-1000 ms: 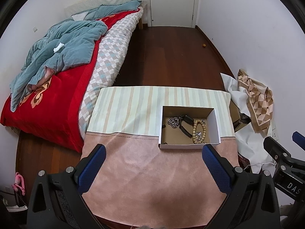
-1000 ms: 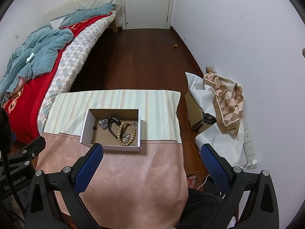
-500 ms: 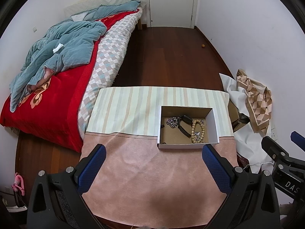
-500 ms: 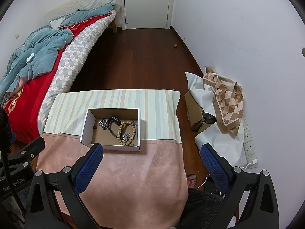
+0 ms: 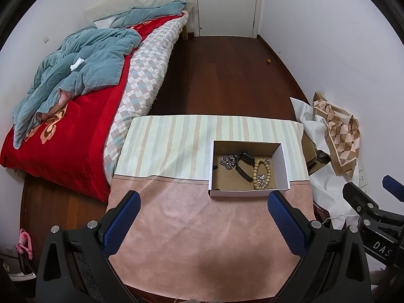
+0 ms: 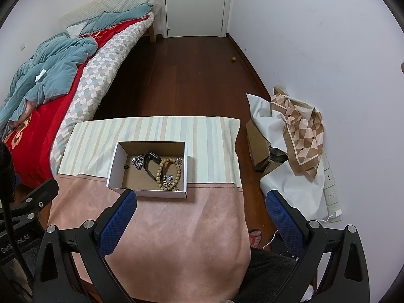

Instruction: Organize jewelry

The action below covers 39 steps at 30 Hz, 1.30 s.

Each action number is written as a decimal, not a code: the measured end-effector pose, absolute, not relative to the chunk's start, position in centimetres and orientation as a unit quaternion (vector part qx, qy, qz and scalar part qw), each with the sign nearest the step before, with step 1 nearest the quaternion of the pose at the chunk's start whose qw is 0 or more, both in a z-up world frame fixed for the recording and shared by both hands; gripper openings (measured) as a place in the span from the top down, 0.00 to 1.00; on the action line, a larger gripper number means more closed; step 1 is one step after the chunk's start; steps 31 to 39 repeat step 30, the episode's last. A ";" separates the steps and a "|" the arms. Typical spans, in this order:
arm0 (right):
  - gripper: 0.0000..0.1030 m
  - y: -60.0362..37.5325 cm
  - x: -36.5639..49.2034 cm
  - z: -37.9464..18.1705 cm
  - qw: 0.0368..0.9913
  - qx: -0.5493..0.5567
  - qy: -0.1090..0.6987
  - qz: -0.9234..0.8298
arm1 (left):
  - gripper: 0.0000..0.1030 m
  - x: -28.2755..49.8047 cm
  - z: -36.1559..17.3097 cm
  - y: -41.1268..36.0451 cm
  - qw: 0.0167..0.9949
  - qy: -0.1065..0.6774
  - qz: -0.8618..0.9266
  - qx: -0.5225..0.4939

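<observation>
A white cardboard box [image 5: 280,162] [image 6: 116,161] stands on a table covered by a pink and striped cloth [image 5: 192,229] [image 6: 176,229]. In it lie a wooden bead bracelet [image 5: 262,173] [image 6: 169,174], a black band [image 5: 243,162] [image 6: 150,162] and silver jewelry [image 5: 227,162] [image 6: 137,161]. My left gripper [image 5: 202,223] is open and empty, above the cloth in front of the box. My right gripper [image 6: 200,223] is open and empty, in front and to the right of the box.
A bed [image 5: 75,96] with red cover and blue quilt lies left of the table. A white sheet with a patterned scarf [image 6: 300,131] and a cardboard box lie on the floor at the right wall. A wood floor leads to a door [image 5: 227,5].
Both grippers have hardly moved; the view has shifted very slightly. The jewelry in the box lies as before.
</observation>
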State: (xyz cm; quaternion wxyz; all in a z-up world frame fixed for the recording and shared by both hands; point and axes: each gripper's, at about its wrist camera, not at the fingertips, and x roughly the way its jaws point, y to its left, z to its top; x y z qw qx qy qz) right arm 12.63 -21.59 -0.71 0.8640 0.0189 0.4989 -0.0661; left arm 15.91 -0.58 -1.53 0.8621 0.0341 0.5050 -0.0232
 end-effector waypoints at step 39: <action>0.00 -21.8 12.7 -0.6 0.864 0.017 0.498 -0.066 | 0.00 15.7 -0.8 -0.3 0.865 0.501 -0.024 0.026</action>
